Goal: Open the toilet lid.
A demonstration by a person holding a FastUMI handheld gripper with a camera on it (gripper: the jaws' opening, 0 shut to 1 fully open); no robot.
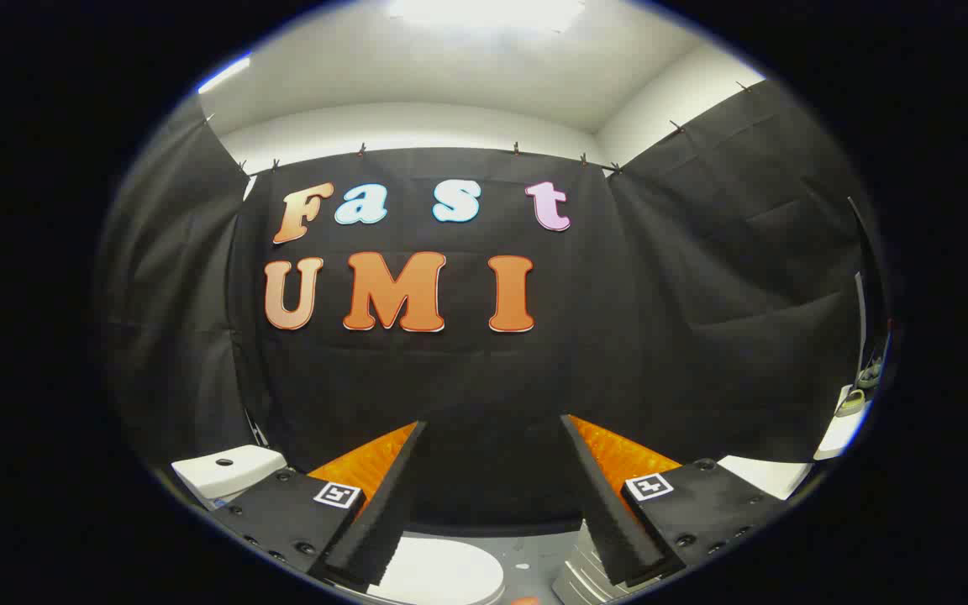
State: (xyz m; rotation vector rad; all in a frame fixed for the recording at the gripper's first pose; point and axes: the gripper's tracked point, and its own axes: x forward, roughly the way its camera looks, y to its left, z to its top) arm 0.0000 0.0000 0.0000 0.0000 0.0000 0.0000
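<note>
White toilet lid [442, 576] low beneath gripper [492, 428], closed, just under left finger. Fingers [383, 496] spread wide, gripping nothing, aimed level at cloth wall. Tank [228, 470] left of lid. Needs downward tilt.

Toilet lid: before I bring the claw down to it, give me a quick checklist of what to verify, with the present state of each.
1. Claw open: ok, the fingers stand wide apart with nothing between them.
2. Toilet lid in sight: ok, a white rounded surface shows low, below the fingers.
3. Lid shut or raised: cannot tell, too little of it shows.
4. Claw aimed at the lid: not ok, it points level at the booth wall, above the lid.
5. Toilet tank located: ok, white, beyond one finger, against the wall.
6. Path beside the lid: cannot tell, a stack of grey things lies low by the other finger.
</note>
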